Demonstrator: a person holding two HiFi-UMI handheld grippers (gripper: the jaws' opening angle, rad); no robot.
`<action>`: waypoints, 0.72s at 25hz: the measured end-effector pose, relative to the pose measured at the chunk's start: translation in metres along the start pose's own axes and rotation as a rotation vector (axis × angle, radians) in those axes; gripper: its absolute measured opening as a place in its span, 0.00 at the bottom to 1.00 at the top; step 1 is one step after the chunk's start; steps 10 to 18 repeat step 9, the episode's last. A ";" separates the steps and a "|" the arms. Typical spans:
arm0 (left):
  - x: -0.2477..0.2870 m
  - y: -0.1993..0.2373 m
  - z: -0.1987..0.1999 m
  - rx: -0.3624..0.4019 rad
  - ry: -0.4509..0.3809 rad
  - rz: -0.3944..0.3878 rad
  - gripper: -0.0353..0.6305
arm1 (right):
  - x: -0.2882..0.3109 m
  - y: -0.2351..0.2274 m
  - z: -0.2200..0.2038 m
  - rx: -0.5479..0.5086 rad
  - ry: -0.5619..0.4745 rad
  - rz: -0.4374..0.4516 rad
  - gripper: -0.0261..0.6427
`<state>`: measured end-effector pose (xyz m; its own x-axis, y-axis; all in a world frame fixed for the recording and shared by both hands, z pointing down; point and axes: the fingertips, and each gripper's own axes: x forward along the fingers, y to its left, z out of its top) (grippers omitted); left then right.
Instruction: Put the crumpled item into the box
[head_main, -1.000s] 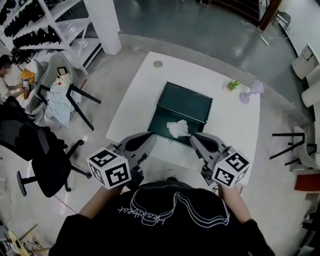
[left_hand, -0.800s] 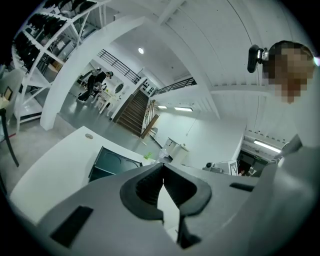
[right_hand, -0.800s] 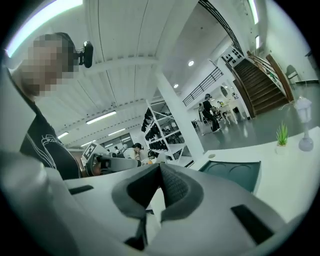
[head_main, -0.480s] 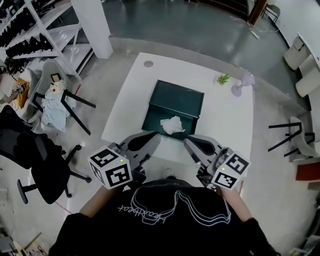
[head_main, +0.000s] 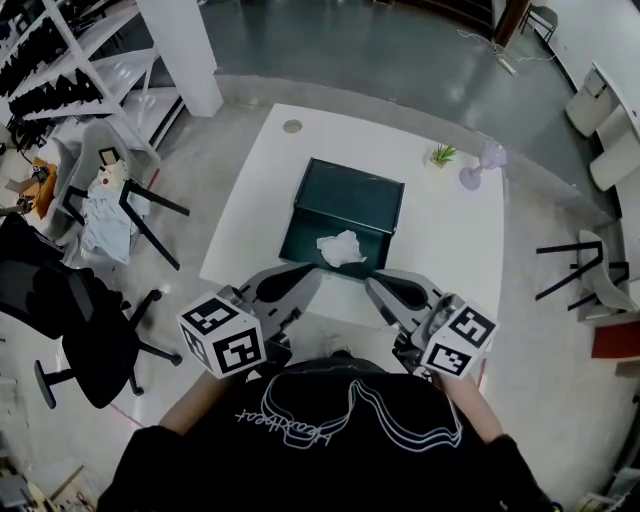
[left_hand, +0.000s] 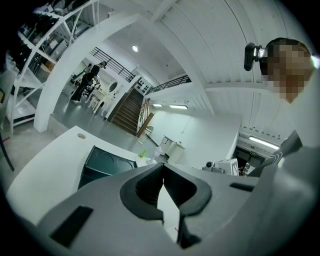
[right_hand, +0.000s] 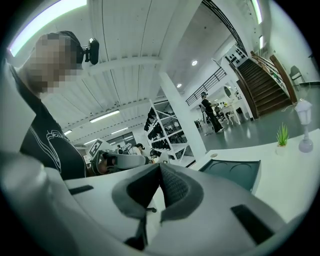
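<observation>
A dark green box (head_main: 348, 200) stands open on the white table (head_main: 450, 250), also seen in the left gripper view (left_hand: 107, 162) and the right gripper view (right_hand: 235, 172). The crumpled white item (head_main: 341, 248) lies on the box's near dark half, apparently inside it. My left gripper (head_main: 300, 272) and right gripper (head_main: 378, 286) hover close to my body at the table's near edge, both short of the box. The jaws of the left gripper (left_hand: 162, 169) meet with nothing between them. The right gripper (right_hand: 160, 167) is shut and empty too.
A small green plant (head_main: 441, 154) and a lilac lamp-like thing (head_main: 485, 165) stand at the table's far right. A round hole (head_main: 292, 126) marks its far left corner. Chairs (head_main: 120, 190) and a black office chair (head_main: 70, 320) stand left; a white pillar (head_main: 180, 50) rises beyond.
The head view has shifted, so table and box sit slightly higher and further left. Both grippers stay shut near my body. The crumpled item has not moved relative to the box.
</observation>
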<state>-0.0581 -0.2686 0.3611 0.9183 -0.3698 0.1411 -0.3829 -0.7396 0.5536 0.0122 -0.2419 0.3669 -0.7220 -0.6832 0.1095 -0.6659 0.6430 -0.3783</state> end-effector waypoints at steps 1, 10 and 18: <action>0.000 0.001 0.000 -0.003 0.001 0.003 0.06 | 0.000 -0.001 0.000 -0.001 0.002 0.000 0.04; 0.008 0.006 -0.002 -0.006 0.010 0.010 0.06 | 0.001 -0.010 -0.002 -0.006 0.015 0.001 0.04; 0.008 0.006 -0.002 -0.006 0.010 0.010 0.06 | 0.001 -0.010 -0.002 -0.006 0.015 0.001 0.04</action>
